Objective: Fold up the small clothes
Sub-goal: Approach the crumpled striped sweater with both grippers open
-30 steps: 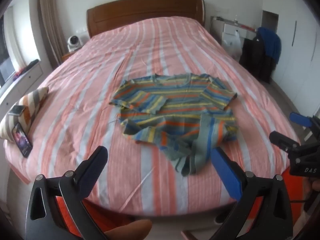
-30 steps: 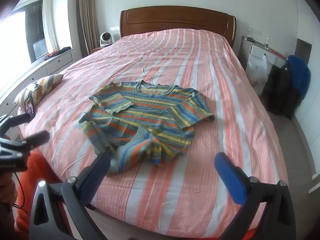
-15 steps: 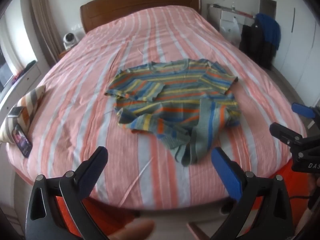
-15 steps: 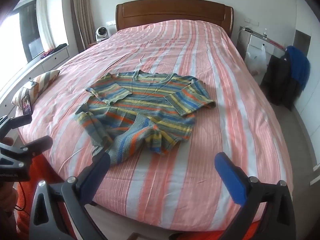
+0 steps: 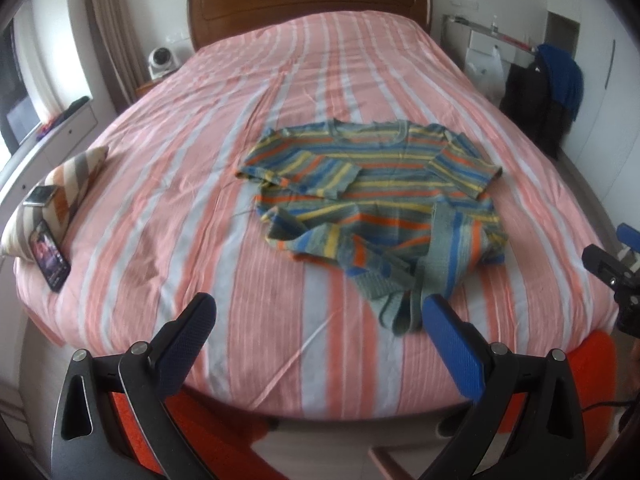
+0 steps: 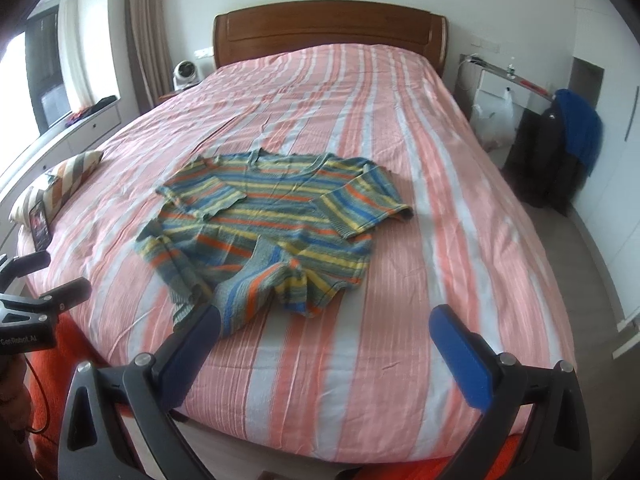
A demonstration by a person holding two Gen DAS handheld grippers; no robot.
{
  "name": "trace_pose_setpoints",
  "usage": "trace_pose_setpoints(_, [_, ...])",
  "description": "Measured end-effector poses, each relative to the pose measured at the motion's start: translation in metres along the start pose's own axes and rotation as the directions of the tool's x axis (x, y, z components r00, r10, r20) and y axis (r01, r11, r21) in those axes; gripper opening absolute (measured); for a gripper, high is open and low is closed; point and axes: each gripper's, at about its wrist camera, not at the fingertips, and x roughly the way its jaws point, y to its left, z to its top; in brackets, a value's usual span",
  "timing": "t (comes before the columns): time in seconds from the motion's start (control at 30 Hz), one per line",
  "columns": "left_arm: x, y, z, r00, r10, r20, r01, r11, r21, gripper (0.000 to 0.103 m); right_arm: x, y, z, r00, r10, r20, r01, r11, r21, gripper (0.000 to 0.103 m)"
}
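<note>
Pillow: at your far left, a striped pillow sits on the bed's edge, with a phone leaning against it and a watch on top.
Left hand-held gripper: your left hand-held gripper hangs over the foot of the bed with its blue pads spread wide and nothing between them.
Bed: the bed wears a pink and white striped cover, and a wooden headboard stands at the far end.
Sweater: the striped sweater lies mid-bed, neckline toward the headboard, both sleeves folded in over the body, the hem end bunched and rumpled nearest you.
Sweater and left hand-held gripper: the sweater's trailing hem end lies just beyond your right-side pad, not touching that you can tell.
Right hand-held gripper: your right hand-held gripper is likewise wide open and holding nothing; the sweater's hem lies just ahead of its left-side pad.
Far right: dark and blue clothes hang beside the bed, well apart from the sweater.
</note>
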Motion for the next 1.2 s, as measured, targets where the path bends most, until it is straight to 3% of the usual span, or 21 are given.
trace_pose_setpoints(0.1, [0.002,0.001,0.003,1.0,-0.025,-0.006,0.025,0.999,-0.02,0.103,0.001,0.0,-0.001,1.0,-0.023,-0.004,0.023,1.0,-0.002,0.103])
trace_pose_setpoints(0.27, [0.005,-0.004,0.004,1.0,0.024,-0.008,-0.024,1.0,-0.001,0.103,0.004,-0.003,-0.002,0.998,-0.065,-0.011,0.065,0.998,-0.009,0.103])
trace_pose_setpoints(0.47, [0.008,-0.01,0.004,0.999,0.032,-0.025,-0.031,0.999,0.014,0.103,0.003,-0.006,-0.005,0.994,-0.109,-0.004,0.109,0.994,-0.02,0.103])
trace_pose_setpoints(1.2, [0.013,-0.014,-0.001,0.997,0.055,-0.052,-0.053,0.998,0.031,0.103,0.005,-0.008,-0.008,0.987,-0.16,-0.025,0.159,0.987,-0.029,0.103])
